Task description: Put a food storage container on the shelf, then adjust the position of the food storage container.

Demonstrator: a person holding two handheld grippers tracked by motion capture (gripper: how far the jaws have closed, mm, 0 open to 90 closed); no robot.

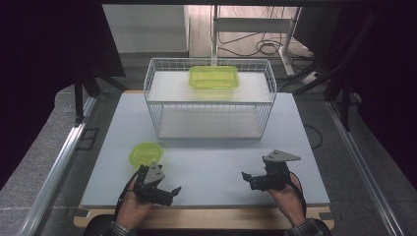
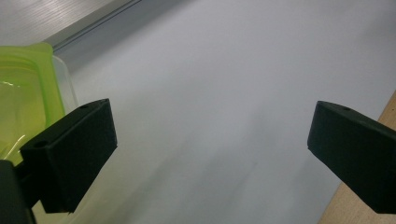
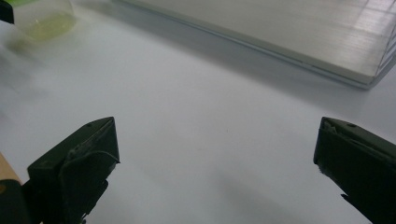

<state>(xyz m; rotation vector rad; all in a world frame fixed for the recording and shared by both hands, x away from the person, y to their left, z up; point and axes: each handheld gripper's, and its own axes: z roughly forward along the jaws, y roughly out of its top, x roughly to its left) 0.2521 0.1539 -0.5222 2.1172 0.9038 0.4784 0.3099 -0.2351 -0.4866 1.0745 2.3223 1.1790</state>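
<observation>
green round bowl (image 1: pixel 145 154) beside wide-open left hand-held gripper (image 1: pixel 169 192); right hand-held gripper (image 1: pixel 247 178) wide too

1. High view: fixed above the person's side, facing forward and down; far enough to take in the whole desk (image 1: pixel 206 162) and the wire basket (image 1: pixel 209 98).
2. Left gripper view: rides low on the left tongs (image 2: pixel 210 154), close to the desk, with the green bowl (image 2: pixel 23 107) at its left edge.
3. Right gripper view: low on the right tongs (image 3: pixel 215 172), facing the basket's base.
4. Shared: desk surface and green bowl.
</observation>
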